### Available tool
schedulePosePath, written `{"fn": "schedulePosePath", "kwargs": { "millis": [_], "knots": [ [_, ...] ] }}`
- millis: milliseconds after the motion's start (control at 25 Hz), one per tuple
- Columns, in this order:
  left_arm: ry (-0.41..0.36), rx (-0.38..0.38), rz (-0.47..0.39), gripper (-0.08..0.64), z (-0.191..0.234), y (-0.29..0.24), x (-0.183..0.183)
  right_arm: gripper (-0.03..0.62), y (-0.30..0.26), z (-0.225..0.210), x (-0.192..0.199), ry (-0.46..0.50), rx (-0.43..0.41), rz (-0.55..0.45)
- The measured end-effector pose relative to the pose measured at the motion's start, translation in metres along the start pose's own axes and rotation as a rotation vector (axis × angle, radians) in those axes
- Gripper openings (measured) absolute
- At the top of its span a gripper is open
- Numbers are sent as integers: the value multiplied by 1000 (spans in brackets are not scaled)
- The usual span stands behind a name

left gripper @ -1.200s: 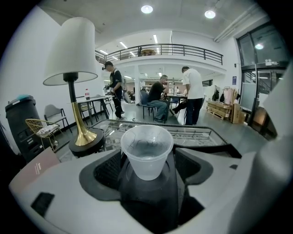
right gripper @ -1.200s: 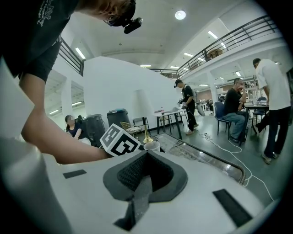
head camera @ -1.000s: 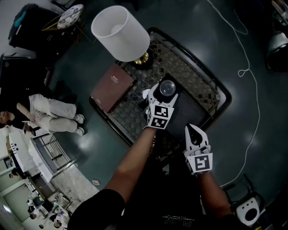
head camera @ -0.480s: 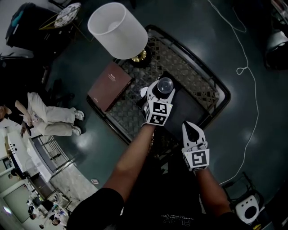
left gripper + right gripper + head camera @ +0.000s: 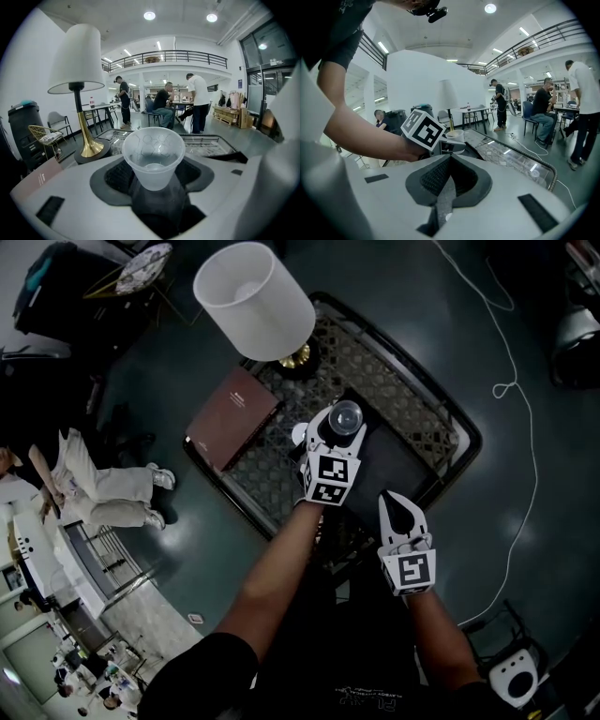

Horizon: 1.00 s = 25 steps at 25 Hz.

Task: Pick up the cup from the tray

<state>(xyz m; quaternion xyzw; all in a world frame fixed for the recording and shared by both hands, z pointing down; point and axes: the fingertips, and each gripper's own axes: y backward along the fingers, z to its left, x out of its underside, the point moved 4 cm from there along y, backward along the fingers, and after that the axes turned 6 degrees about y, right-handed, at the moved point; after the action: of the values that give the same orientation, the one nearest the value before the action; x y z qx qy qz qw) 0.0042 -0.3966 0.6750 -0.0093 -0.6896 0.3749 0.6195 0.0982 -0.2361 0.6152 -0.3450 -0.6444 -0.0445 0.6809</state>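
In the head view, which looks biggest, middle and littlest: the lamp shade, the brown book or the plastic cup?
1. lamp shade, though it sits nearer the camera, so its lead over the book is unsure.
2. brown book.
3. plastic cup, clearly smallest.

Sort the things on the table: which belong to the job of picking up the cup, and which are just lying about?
Job in hand: cup; tray; left gripper, whose jaws have just been closing with the cup between them.
Lying about: lamp; book.
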Motion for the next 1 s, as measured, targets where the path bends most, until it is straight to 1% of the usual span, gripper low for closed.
{"fn": "schedulePosePath", "kwargs": {
  "millis": [160, 280, 400, 560, 800, 1000],
  "knots": [
    [1, 2, -18, 287, 1, 11, -6, 3, 0, 2, -13, 14, 10, -48],
    [1, 0, -34, 287, -1, 25, -11, 3, 2, 6, -17, 11, 5, -37],
    [-4, -8, -51, 287, -3, 44, -14, 3, 3, 8, -23, 13, 13, -49],
    [-19, -11, -78, 287, -9, 75, -18, 3, 6, 10, -34, 19, 35, -74],
    [-45, -25, -106, 287, -17, 126, -22, 3, 15, 22, -52, 42, 34, -134],
    [-30, -36, -123, 287, -18, 166, -20, 3, 27, 32, -73, 61, 45, -177]
  ]
}}
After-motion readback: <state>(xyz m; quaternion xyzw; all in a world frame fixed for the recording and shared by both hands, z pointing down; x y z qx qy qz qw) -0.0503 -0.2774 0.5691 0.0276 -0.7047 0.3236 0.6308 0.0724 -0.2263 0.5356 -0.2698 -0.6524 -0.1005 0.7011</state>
